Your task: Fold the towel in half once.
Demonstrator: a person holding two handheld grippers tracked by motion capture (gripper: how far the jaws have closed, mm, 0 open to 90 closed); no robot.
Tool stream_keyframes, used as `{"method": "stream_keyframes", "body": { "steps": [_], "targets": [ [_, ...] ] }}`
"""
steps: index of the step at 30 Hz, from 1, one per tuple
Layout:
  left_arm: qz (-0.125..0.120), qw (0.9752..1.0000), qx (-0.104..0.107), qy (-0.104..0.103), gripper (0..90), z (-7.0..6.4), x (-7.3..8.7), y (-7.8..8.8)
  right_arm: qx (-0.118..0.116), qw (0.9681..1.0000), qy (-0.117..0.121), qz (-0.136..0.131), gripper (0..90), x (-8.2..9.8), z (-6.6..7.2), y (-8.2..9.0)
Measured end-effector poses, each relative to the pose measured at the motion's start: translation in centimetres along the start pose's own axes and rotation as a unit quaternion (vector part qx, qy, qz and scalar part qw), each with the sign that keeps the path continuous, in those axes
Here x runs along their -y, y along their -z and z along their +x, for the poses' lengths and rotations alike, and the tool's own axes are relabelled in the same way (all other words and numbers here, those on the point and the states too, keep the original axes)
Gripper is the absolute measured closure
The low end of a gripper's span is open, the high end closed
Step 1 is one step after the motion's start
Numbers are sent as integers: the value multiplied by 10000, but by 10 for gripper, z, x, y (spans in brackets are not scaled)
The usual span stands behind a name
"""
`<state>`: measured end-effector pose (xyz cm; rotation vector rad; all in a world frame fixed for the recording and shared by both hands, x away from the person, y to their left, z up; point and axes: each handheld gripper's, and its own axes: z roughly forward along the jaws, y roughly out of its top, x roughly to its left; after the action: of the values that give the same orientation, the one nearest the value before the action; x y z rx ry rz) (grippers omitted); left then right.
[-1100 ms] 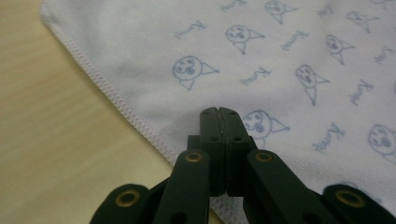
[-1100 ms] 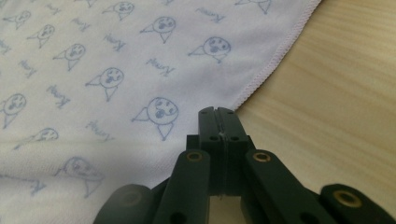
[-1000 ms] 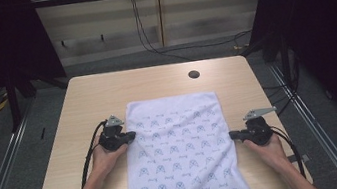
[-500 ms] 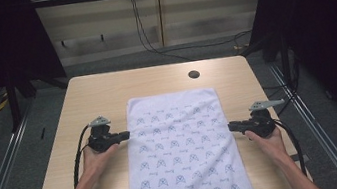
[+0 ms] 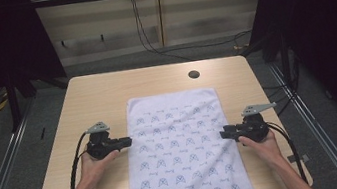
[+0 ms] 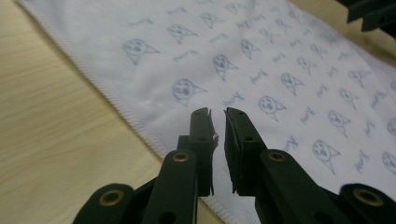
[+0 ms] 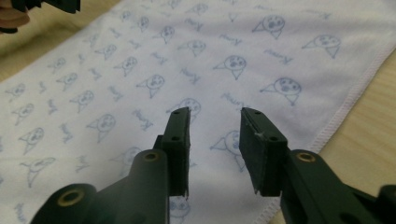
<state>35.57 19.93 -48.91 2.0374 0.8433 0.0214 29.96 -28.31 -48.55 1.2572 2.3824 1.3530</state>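
A white towel (image 5: 184,147) printed with small blue figures lies spread flat on the wooden table (image 5: 92,106), its near end at the front edge. My left gripper (image 5: 128,142) is by the towel's left edge, pointing right. Its jaws have just been opening and stand a narrow gap apart over the hem (image 6: 217,114), with nothing between them. My right gripper (image 5: 224,133) is at the towel's right edge, pointing left. Its jaws have also just been opening and stand wider apart above the cloth (image 7: 214,116), holding nothing. The towel (image 6: 261,60) (image 7: 140,60) lies under both.
A round dark hole (image 5: 194,74) sits in the table behind the towel. Bare wood (image 5: 256,86) flanks the towel on both sides. Cables trail from each gripper toward the front edge. Dark frame posts and floor rails stand beyond the table's sides.
Both grippers have let go of the towel's side edges and their jaws have parted. The towel has settled flatter and wider. The left gripper drew back a little to the left.
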Motion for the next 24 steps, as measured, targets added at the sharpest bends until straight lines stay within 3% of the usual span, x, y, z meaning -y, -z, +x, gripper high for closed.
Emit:
{"method": "stream_keyframes", "body": {
  "steps": [3,8,9,10,12,16,17,18,19,20,21,24],
  "targets": [
    [199,9997,-74,-155,768,-7,-1,-12,14,9996,96,257,601,-1,1,-14],
    [252,9994,-194,-97,672,-4,-1,-20,235,9979,191,579,559,-4,2,-30],
    [329,9985,-374,-233,655,-2,-2,-24,285,9974,235,624,559,-5,1,-33],
    [329,9985,-374,-233,647,-2,-2,-24,285,9974,235,624,559,-5,1,-33],
    [315,9984,-410,-249,661,-2,-1,-27,275,9973,283,615,550,-8,0,-38],
    [349,9970,-546,-419,828,-6,1,-29,412,9960,395,681,574,-9,4,-40],
    [337,9974,-506,-386,859,-5,2,-28,617,9942,533,702,648,-9,8,-40],
    [337,9974,-506,-386,874,-5,2,-28,617,9942,533,702,648,-9,8,-40],
    [331,9977,-468,-360,881,-5,2,-28,758,9920,713,720,751,-8,10,-40],
    [331,9977,-468,-360,885,-5,2,-28,758,9920,713,720,751,-8,10,-40],
    [350,9975,-468,-394,887,-6,2,-28,721,9926,668,709,851,-7,10,-39],
    [410,9973,-429,-433,888,-8,3,-26,678,9931,640,715,873,-3,11,-35]
  ]
}}
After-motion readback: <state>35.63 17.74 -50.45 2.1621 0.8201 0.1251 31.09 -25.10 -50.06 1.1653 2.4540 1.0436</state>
